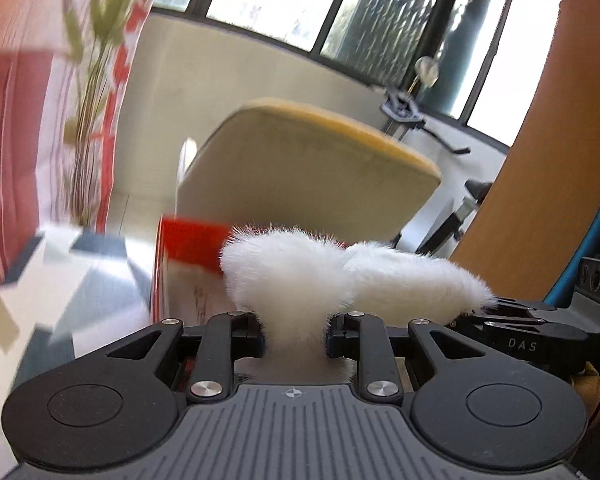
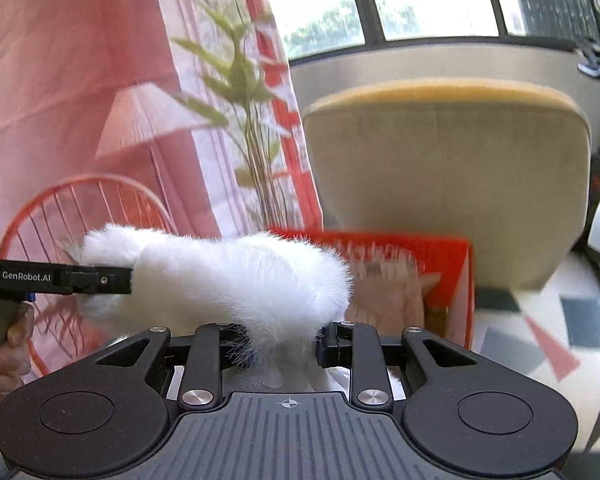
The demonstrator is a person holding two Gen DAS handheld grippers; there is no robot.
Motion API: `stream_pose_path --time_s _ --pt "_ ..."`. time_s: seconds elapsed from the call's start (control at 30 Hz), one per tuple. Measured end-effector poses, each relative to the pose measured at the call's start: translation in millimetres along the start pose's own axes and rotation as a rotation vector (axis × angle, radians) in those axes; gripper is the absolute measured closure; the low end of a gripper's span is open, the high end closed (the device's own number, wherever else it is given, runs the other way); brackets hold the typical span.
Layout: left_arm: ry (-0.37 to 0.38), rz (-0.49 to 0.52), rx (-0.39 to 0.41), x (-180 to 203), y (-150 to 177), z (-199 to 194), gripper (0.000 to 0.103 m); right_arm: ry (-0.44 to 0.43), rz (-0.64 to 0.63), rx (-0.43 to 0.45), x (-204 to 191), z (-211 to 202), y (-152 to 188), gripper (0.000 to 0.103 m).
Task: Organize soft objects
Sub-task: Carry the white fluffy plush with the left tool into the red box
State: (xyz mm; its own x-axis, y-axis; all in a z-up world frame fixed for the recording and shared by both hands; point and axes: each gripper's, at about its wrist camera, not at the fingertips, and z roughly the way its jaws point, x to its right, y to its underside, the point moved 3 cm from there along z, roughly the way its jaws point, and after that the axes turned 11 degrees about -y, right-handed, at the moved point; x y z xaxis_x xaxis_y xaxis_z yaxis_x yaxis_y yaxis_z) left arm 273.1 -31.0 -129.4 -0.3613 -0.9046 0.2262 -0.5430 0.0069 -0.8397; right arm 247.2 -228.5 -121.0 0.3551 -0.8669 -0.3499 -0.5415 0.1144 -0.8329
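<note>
A white fluffy soft piece (image 1: 292, 276) is held in the air between both grippers. My left gripper (image 1: 294, 336) is shut on one end of it. My right gripper (image 2: 284, 344) is shut on the other end (image 2: 236, 276). In the right wrist view the left gripper's fingers (image 2: 100, 278) reach into the fluff from the left. In the left wrist view the right gripper's fingers (image 1: 516, 320) show at the right under the fluff. A red and white box (image 2: 448, 280) stands just beyond the fluff, in front of the chair.
A beige armchair back (image 1: 308, 176) with a yellow top edge stands ahead. A plant (image 2: 244, 88) and red-white curtain (image 2: 80, 80) are to the left, with a red wire chair (image 2: 80, 208). An exercise bike (image 1: 440, 136) stands by the windows. The floor has a geometric rug (image 2: 540, 340).
</note>
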Motion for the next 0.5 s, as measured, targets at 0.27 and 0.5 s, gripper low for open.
stream_pose_path --time_s 0.27,0.5 --pt "-0.011 0.032 0.114 11.0 -54.3 6.2 0.077 0.027 -0.115 0.085 -7.2 1.2 -65.8 0.079" --pt "-0.051 0.038 0.079 8.5 -65.7 38.0 0.077 0.058 -0.157 0.102 11.5 25.1 -86.4 0.079"
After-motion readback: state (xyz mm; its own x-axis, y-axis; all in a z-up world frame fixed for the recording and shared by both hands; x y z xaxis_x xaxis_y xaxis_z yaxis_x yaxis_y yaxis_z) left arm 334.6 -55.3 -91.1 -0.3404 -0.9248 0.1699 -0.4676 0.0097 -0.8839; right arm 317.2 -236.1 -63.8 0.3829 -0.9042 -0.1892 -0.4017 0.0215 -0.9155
